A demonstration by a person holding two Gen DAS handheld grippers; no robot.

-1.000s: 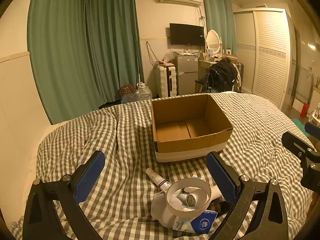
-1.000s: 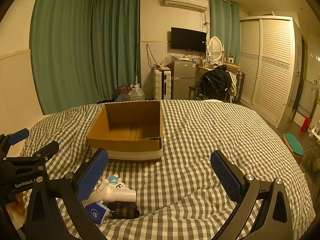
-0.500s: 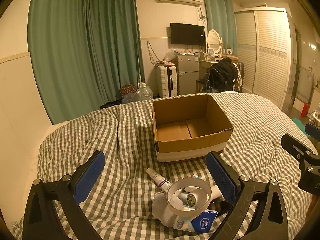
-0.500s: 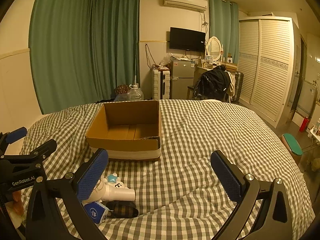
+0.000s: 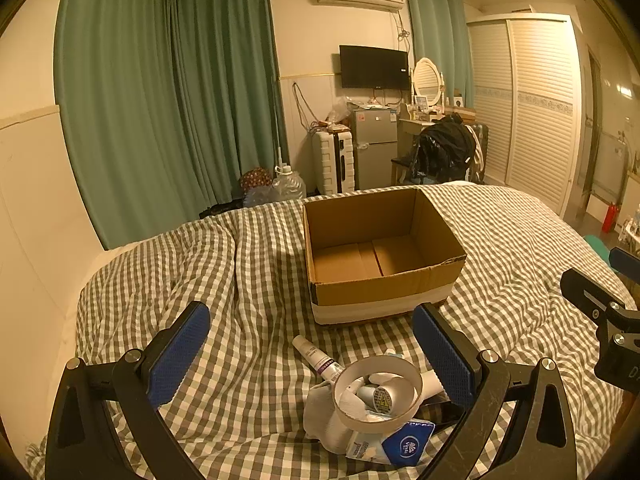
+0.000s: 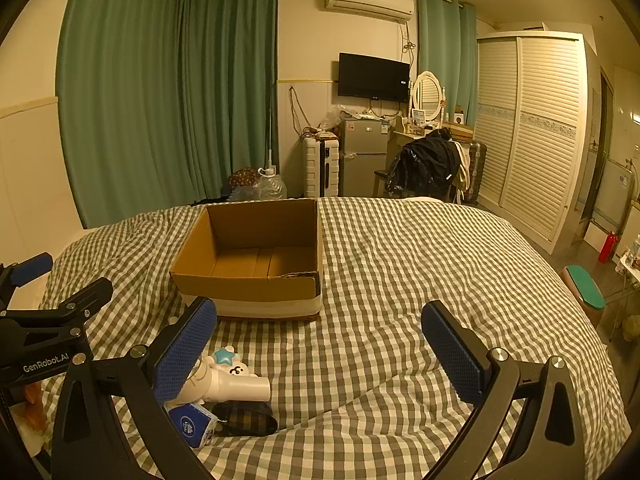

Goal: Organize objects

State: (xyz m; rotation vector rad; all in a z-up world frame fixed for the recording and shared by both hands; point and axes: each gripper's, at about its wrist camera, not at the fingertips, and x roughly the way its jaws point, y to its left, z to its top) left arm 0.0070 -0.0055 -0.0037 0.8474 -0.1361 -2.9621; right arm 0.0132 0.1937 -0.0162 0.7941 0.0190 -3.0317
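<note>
An empty open cardboard box point(image 5: 380, 256) stands on the checked bed; it also shows in the right wrist view point(image 6: 256, 264). In front of it lies a small pile: a tape roll point(image 5: 378, 394), a white tube point(image 5: 316, 358), a blue tissue pack point(image 5: 404, 442), a white toy hair dryer point(image 6: 232, 382) and a dark checked pouch point(image 6: 246, 420). My left gripper point(image 5: 310, 356) is open and empty, hovering just above and behind the pile. My right gripper point(image 6: 318, 350) is open and empty, to the right of the pile.
The grey-and-white checked quilt point(image 6: 420, 280) covers the bed, rumpled at the left. Beyond the bed stand green curtains point(image 5: 168, 100), a suitcase point(image 5: 332, 160), a small fridge point(image 5: 374, 144), a chair with a black jacket point(image 6: 426, 164) and a wardrobe point(image 6: 532, 128).
Both grippers have drifted very slightly; the view of the box and pile has barely shifted. Nothing has been picked up or moved.
</note>
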